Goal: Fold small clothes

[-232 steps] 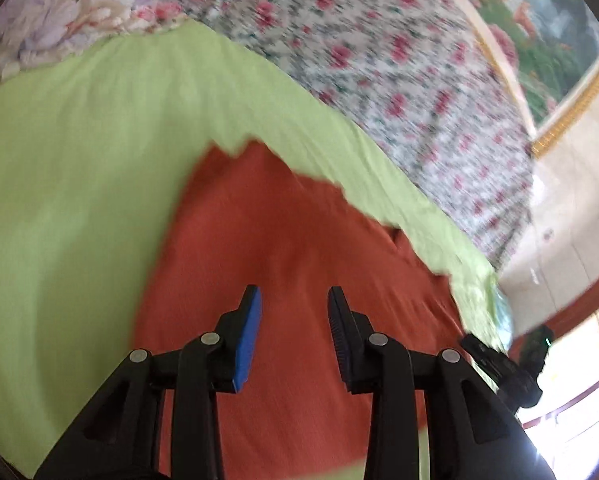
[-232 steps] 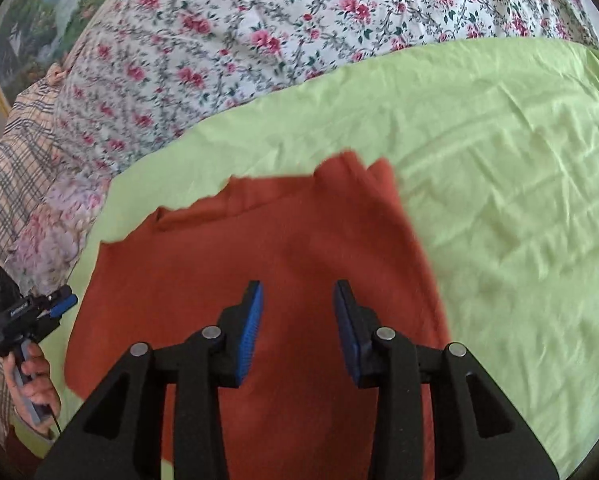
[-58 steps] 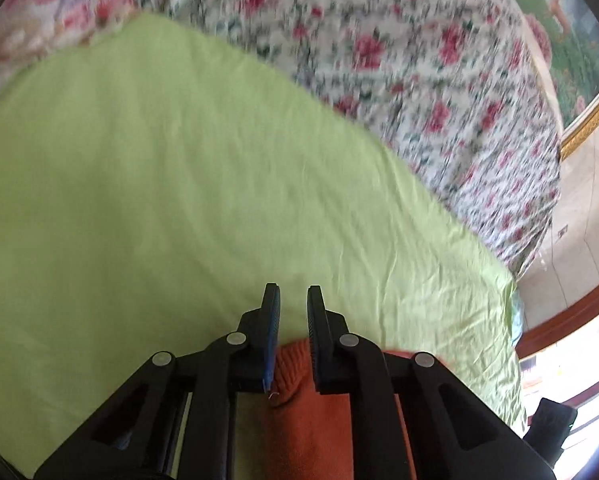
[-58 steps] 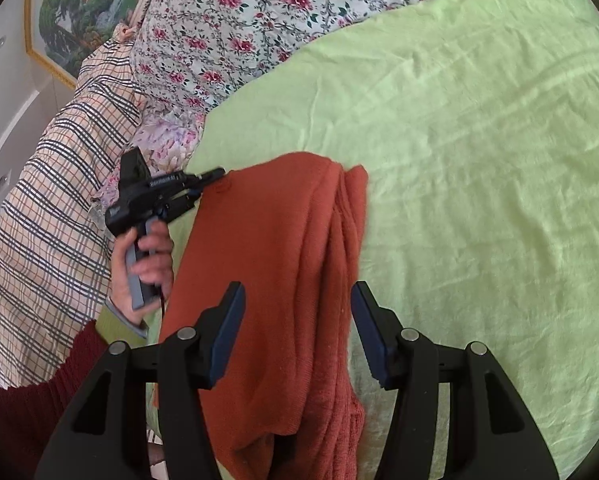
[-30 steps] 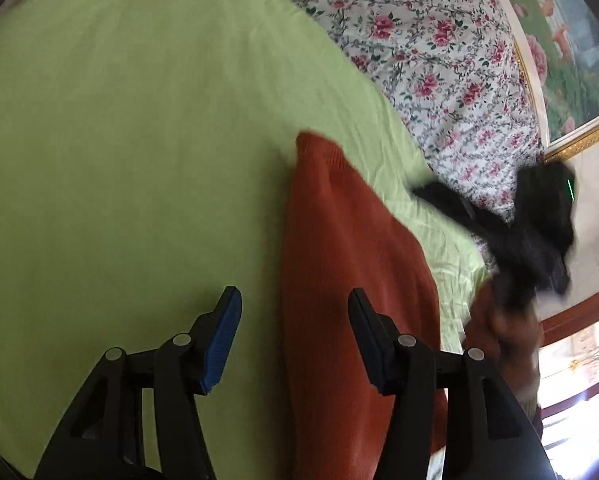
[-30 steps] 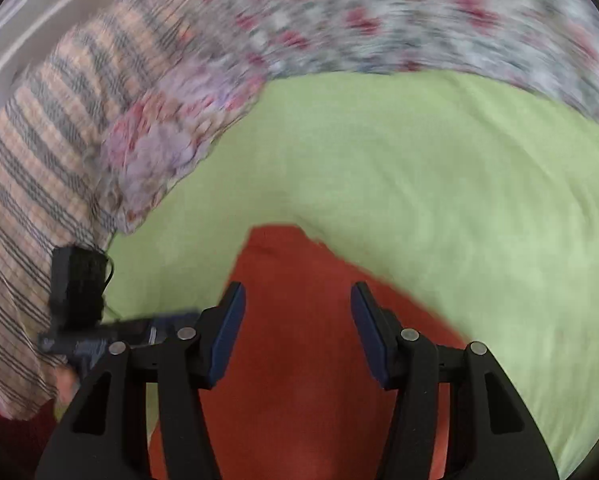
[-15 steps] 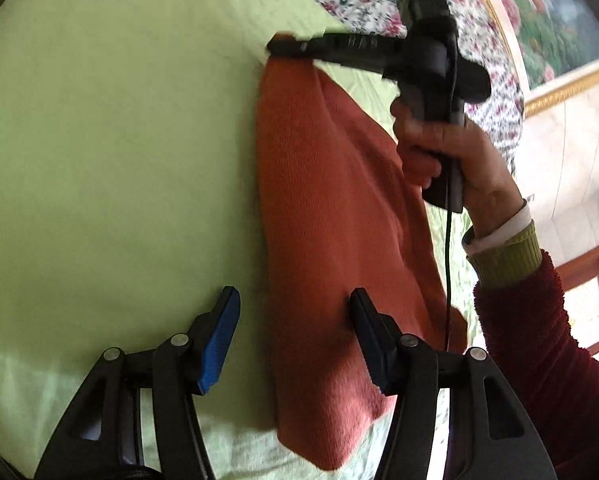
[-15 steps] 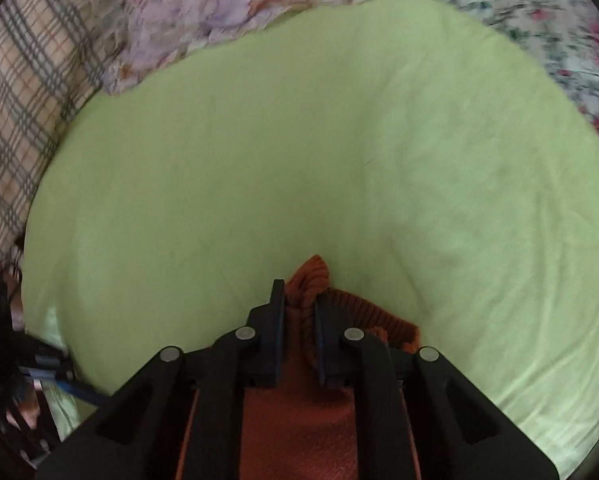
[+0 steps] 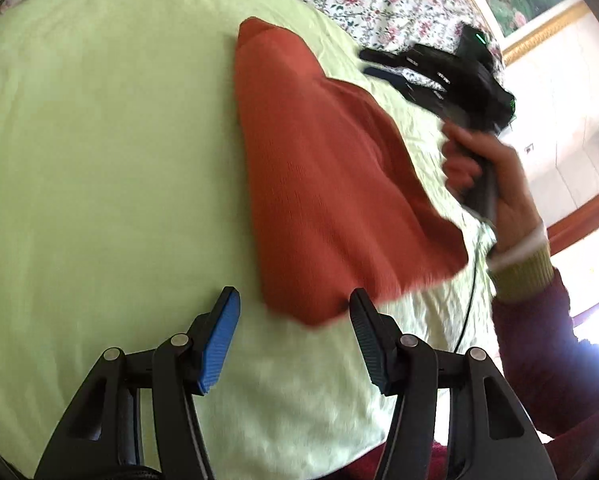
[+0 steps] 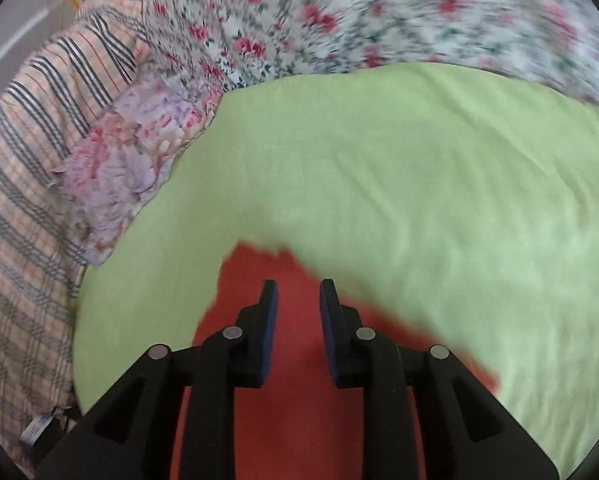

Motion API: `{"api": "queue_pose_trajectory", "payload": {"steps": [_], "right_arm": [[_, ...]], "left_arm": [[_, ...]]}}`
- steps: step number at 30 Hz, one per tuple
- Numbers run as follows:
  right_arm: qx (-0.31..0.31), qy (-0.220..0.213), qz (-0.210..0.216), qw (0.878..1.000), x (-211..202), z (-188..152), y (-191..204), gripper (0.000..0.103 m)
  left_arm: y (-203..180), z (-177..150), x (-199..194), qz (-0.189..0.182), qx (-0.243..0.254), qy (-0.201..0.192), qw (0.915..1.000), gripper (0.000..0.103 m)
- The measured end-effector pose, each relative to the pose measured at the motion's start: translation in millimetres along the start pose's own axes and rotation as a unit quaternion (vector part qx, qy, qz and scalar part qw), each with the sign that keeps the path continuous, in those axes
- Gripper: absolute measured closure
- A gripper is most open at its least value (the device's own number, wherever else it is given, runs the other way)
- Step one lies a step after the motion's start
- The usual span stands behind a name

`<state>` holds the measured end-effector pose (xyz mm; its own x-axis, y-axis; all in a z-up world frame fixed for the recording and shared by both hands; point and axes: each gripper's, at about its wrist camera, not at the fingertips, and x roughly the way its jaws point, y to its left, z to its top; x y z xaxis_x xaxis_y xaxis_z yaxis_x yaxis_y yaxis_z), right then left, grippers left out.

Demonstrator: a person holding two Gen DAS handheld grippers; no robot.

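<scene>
A rust-orange knitted garment (image 9: 323, 184) lies folded into a long strip on a light green sheet (image 9: 99, 160). My left gripper (image 9: 295, 336) is open and empty, its jaws wide apart just short of the garment's near end. The right gripper (image 9: 383, 66) shows in the left wrist view, held in a hand beyond the garment's far right edge. In the right wrist view the right gripper (image 10: 295, 308) hovers over the garment (image 10: 299, 380) with its jaws partly apart and nothing between them. The view is blurred.
A floral quilt (image 10: 339, 20) lies beyond the green sheet (image 10: 379, 180). A plaid cloth (image 10: 27, 160) and a pale floral pillow (image 10: 127, 160) lie at the left. The person's maroon sleeve (image 9: 539, 352) is at the right, near the bed's edge.
The right gripper, shut on the garment's corner half a second ago, has opened and pulled back. The garment now lies released. The left gripper stays open and has drawn back a little.
</scene>
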<state>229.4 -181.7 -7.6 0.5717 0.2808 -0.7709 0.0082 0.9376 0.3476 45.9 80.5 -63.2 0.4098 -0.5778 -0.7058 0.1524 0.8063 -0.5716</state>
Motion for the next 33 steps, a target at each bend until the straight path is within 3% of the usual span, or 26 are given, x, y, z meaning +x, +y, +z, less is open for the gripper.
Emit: {"api": "queue_pose_trajectory", "payload": {"steps": [2,3,8,14,20,21,22,23,25,30,32,33], "right_arm": [[0.014,-0.01,-0.002,1.0,-27,-27,-6,0.054],[0.022,-0.019,-0.003,1.0,-45,-46,-12,0.051],[0.077,-0.041,-0.002,0.996,-96,-125,-33,0.051],[0.096,-0.061,0.007,0.993,-121,-169,-29,0.051],[0.055,-0.036,-0.021,0.998,-109,-187,-11,0.051],[0.052,-0.028,-0.024,0.998,-103,-187,-9,0.054],[0.051,-0.021,-0.015,0.998,-97,-188,-7,0.064],[0.054,-0.017,-0.005,0.998,-94,-189,-6,0.095],[0.069,-0.026,0.022,0.997,-95,-184,-4,0.098],[0.097,-0.103,0.128,0.982,-135,-148,7,0.098],[0.085,-0.12,0.126,0.981,-145,-141,15,0.098],[0.078,-0.123,0.114,0.983,-147,-141,18,0.098]], "left_arm": [[-5,-7,0,0.005,0.008,-0.002,1.0,0.046],[-8,-11,1,0.008,0.013,-0.005,0.9999,0.046],[-23,-23,9,0.056,0.034,-0.03,0.9974,0.046],[-48,-21,32,0.141,0.068,-0.053,0.9863,0.046],[-50,-19,37,0.198,0.065,-0.081,0.9746,0.046],[-51,-20,39,0.203,0.072,-0.078,0.9735,0.046],[-49,-21,37,0.206,0.074,-0.077,0.9727,0.046],[-49,-24,38,0.209,0.078,-0.075,0.9718,0.045],[-49,-25,38,0.211,0.082,-0.077,0.9709,0.045],[-46,-18,34,0.215,0.066,-0.085,0.9706,0.045],[-38,-14,28,0.226,0.045,-0.093,0.9686,0.047],[-32,-13,23,0.216,0.032,-0.097,0.9711,0.057]]}}
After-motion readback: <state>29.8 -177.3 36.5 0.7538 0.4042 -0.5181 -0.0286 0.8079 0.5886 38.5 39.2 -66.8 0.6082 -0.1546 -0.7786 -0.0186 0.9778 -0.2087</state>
